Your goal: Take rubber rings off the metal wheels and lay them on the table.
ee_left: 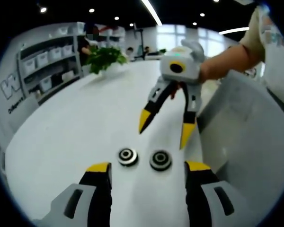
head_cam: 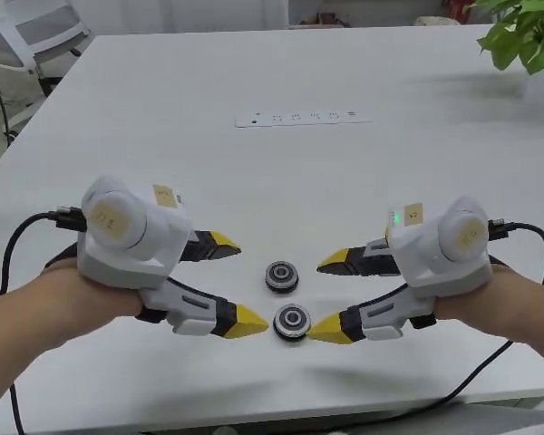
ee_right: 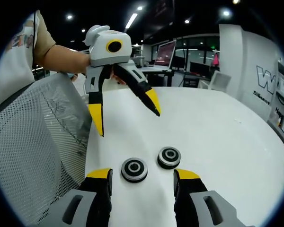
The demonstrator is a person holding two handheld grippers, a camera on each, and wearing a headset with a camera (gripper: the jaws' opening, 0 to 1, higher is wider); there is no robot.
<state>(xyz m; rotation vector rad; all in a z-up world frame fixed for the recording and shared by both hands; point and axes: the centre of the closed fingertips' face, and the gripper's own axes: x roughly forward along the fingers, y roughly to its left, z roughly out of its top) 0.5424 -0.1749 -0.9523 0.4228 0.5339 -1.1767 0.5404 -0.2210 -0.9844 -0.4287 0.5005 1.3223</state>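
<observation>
Two ringed wheels on the white table (head_cam: 363, 172), both grippers' jaws wide.
I have the left gripper (head_cam: 245, 282) and the right gripper (head_cam: 321, 297) pointing at each other near the table's front edge, each with jaws spread wide and holding nothing. Between their yellow tips lie two metal wheels, flat with axles up and just beside one another: the far wheel (head_cam: 282, 276) and the near wheel (head_cam: 292, 321). The near wheel sits between the two lower jaw tips, about equally close to both and touched by neither. Each wheel seems to carry its dark rubber ring (ee_right: 123, 169); I count two, both yet to come off.
</observation>
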